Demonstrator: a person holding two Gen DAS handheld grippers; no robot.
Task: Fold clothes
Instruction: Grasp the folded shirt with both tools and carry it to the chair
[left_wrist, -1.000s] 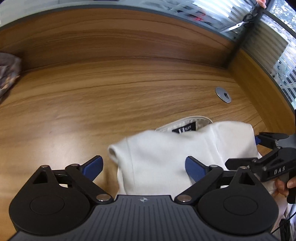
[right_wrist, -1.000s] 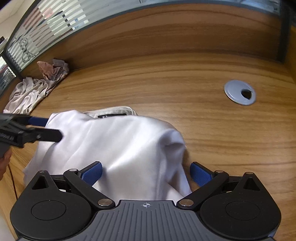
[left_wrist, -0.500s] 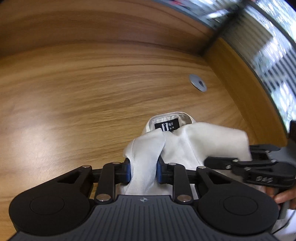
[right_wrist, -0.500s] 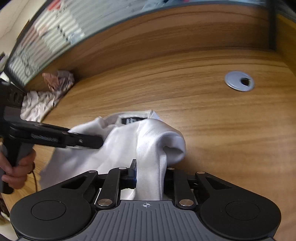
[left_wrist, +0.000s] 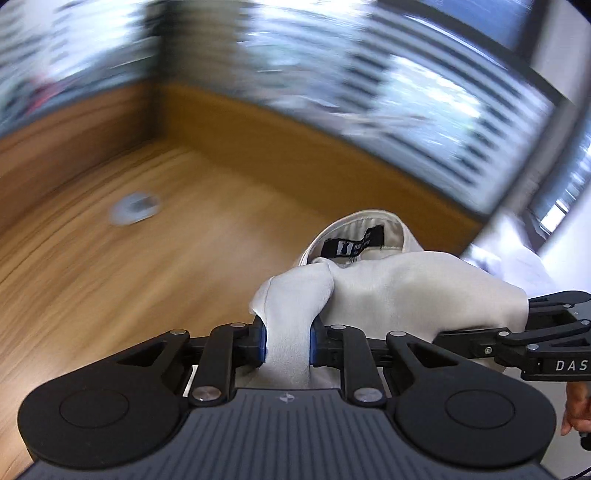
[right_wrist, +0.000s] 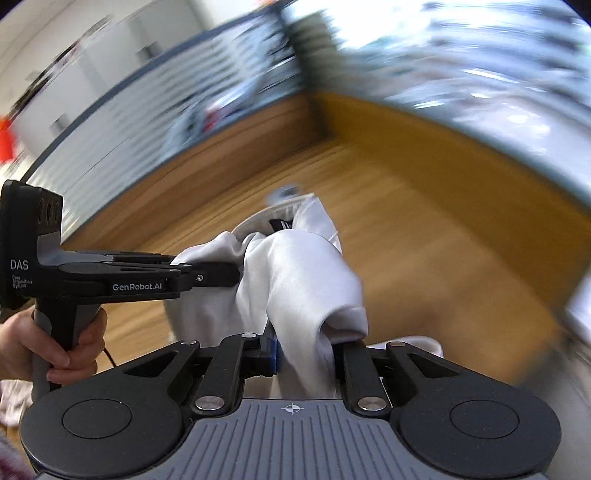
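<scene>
A white shirt (left_wrist: 388, 295) with a black neck label (left_wrist: 354, 245) hangs bunched above the wooden table (left_wrist: 110, 277). My left gripper (left_wrist: 287, 343) has a fold of its left edge between the blue pads, and the jaws are still closing on it. My right gripper (right_wrist: 304, 350) pinches a fold on the other side of the shirt (right_wrist: 303, 273), its jaws also closing. The left gripper (right_wrist: 221, 275) shows from the side in the right wrist view, its tips buried in the cloth. In the left wrist view the right gripper (left_wrist: 517, 332) reaches in from the right edge.
A round grey cable grommet (left_wrist: 135, 208) is set in the tabletop. Wooden upstands meet in a corner (right_wrist: 321, 122) beyond, with blinds above. A hand (right_wrist: 55, 343) grips the left tool's handle. Pale cloth (right_wrist: 11, 402) lies at the lower left. The background is motion-blurred.
Both grippers went from open to shut on folds of the shirt. They then rose and swung sideways with it, rolling, so both views now face the table's corner.
</scene>
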